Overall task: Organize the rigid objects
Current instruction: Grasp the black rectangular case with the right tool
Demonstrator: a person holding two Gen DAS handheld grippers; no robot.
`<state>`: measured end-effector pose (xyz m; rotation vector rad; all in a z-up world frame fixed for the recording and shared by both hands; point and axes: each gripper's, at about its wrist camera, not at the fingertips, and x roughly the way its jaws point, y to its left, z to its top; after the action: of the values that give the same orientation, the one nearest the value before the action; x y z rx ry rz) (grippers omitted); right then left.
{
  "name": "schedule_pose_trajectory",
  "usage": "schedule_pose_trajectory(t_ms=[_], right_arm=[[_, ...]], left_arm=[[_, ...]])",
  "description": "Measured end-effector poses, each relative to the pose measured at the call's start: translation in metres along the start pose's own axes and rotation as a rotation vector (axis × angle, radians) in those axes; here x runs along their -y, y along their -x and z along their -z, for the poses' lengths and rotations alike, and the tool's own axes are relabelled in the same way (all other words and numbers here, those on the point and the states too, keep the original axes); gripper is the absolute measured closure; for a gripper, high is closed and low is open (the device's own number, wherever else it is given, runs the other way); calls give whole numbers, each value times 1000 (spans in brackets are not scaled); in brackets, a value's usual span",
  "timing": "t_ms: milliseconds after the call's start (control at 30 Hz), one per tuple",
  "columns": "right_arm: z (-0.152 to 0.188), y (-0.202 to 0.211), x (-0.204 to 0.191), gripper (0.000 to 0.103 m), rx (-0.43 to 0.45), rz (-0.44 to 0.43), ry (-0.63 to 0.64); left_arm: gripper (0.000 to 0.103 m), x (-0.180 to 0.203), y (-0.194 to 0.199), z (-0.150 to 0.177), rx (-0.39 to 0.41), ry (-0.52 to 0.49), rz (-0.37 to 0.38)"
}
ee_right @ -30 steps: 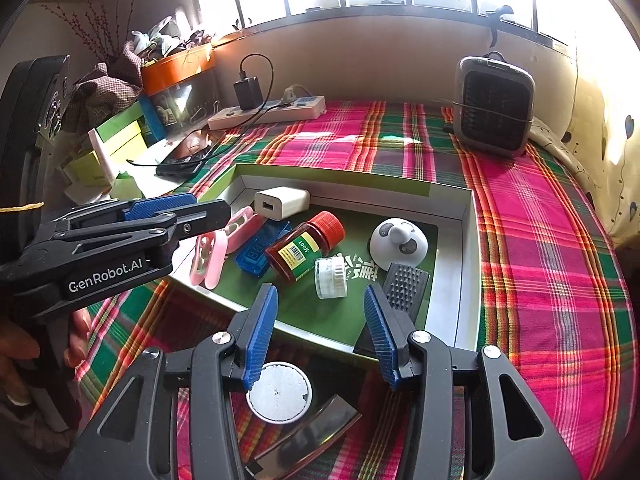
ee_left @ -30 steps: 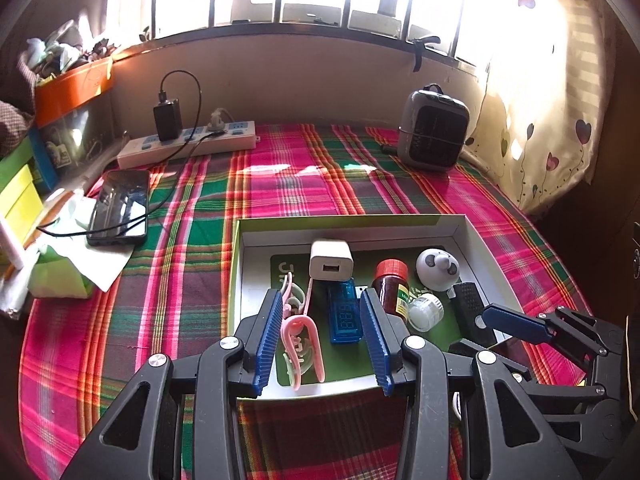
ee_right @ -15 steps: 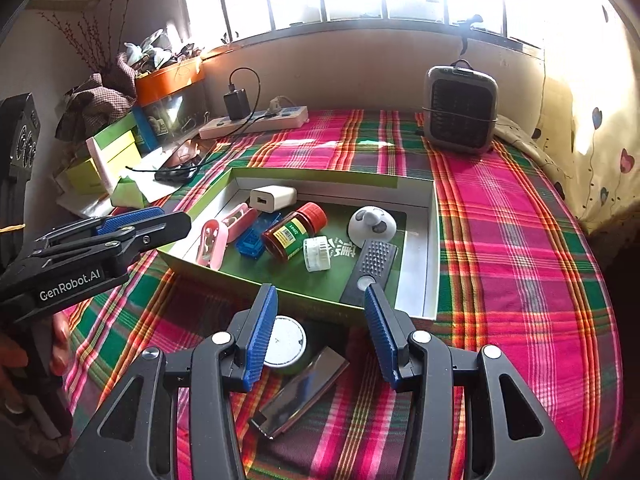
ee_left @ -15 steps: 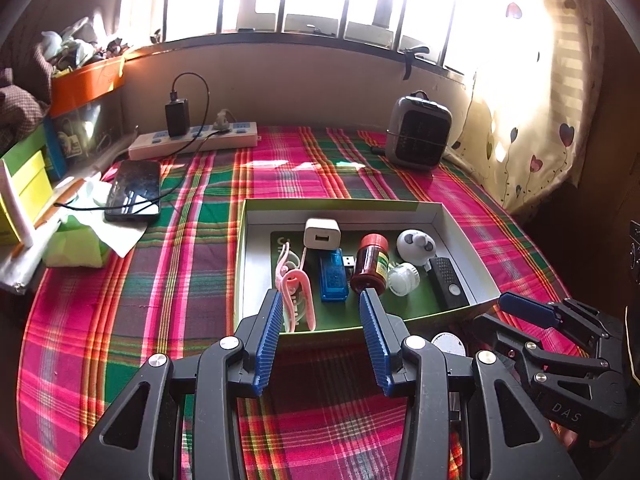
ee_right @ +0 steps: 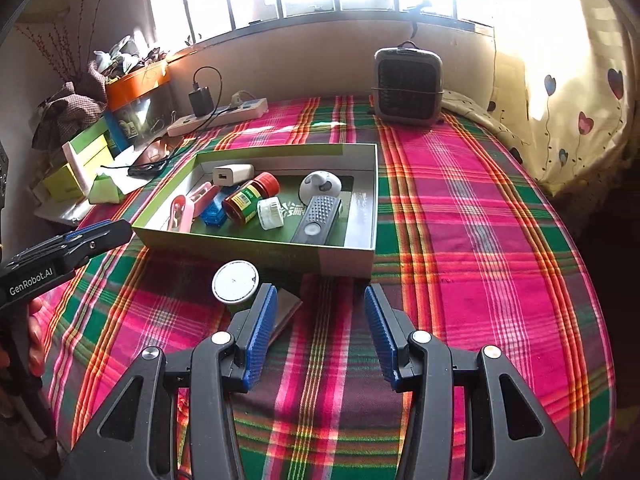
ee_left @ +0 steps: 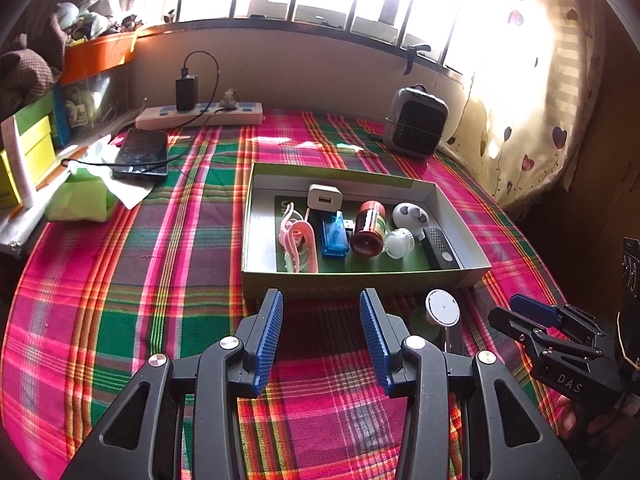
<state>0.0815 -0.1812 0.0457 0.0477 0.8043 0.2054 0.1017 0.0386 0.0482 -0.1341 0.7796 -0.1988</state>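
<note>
Right view alone shows the flat dark item [ee_right: 286,312] under the white disc [ee_right: 234,281], partly hidden. Left hand-held gripper [ee_left: 321,340] and right hand-held gripper [ee_right: 321,336]: both half-open, empty.

My right hand-held gripper [ee_right: 320,336] hung with its blue pads apart and nothing between them, over a plaid bedspread [ee_right: 472,240]. Just past it sat an open tray [ee_right: 362,204] holding a white charger [ee_right: 232,173], a red-capped bottle [ee_right: 250,198], a black remote [ee_right: 316,220] and a white round gadget [ee_right: 320,185]. A round white disc [ee_right: 234,281] lay outside, beside the tray. My left hand-held gripper [ee_right: 96,234] entered from the left edge.
</note>
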Motion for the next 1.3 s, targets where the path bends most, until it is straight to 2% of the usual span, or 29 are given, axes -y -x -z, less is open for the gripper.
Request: schedule_pose_trajectory(t_ms=[333, 667, 800, 1033, 1300], right_arm=[[15, -16, -16, 56, -66, -43, -9], [18, -29, -33, 55, -100, -32, 17], [18, -33, -35, 49, -113, -4, 20], [17, -34, -32, 48, -117, 28, 10], [20, -31, -23, 48, -111, 103, 18]], left_arm=[[64, -10, -2, 16, -33, 21, 2], [64, -10, -5, 21, -53, 20, 23], [64, -11, -6, 21, -59, 20, 25], [64, -8, -9, 21, -70, 10, 33], [64, -5, -11, 23, -78, 1, 34]])
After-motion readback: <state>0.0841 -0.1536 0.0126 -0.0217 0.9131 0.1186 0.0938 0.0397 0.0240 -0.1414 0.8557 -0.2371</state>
